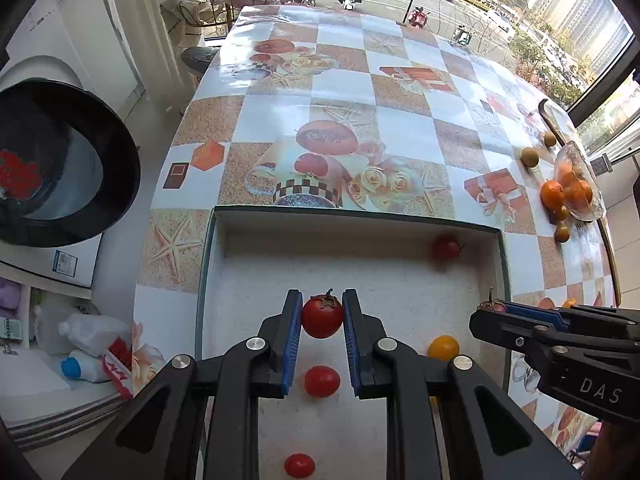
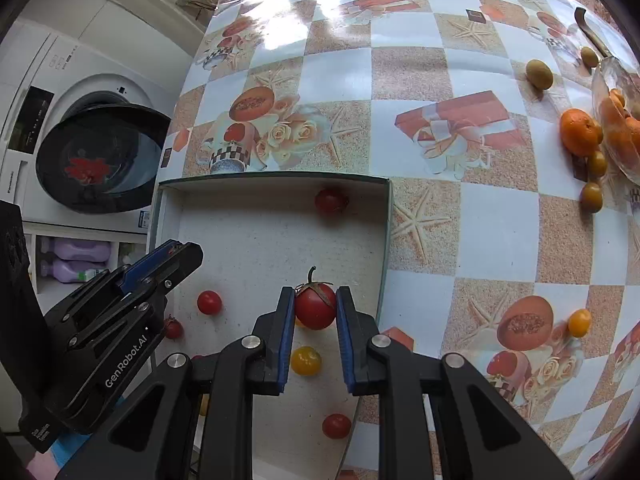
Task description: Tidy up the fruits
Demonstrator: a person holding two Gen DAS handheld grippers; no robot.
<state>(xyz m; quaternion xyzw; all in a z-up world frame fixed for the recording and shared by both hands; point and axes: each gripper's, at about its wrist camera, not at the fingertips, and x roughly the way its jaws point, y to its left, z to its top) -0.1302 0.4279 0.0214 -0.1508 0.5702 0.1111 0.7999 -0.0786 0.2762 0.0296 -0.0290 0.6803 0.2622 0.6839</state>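
A shallow white box (image 1: 360,224) (image 2: 272,182) lies on the patterned table. My left gripper (image 1: 322,314) is shut on a red tomato (image 1: 322,317) with a stem, held above the box floor. My right gripper (image 2: 315,307) is shut on another red stemmed tomato (image 2: 315,307), also above the box; it enters the left wrist view from the right (image 1: 492,307). Loose in the box lie red cherry tomatoes (image 1: 322,381) (image 1: 299,465) (image 2: 209,302) (image 2: 336,426), a dark red one at the far wall (image 1: 446,247) (image 2: 330,200), and a yellow one (image 1: 443,347) (image 2: 305,360).
A glass bowl (image 1: 580,160) (image 2: 600,80) of oranges stands at the table's right edge, with an orange (image 2: 578,131) and small brown-yellow fruits (image 2: 539,74) (image 2: 591,197) beside it. A yellow tomato (image 2: 579,322) lies on the table. A washing machine with open door (image 2: 100,156) stands left.
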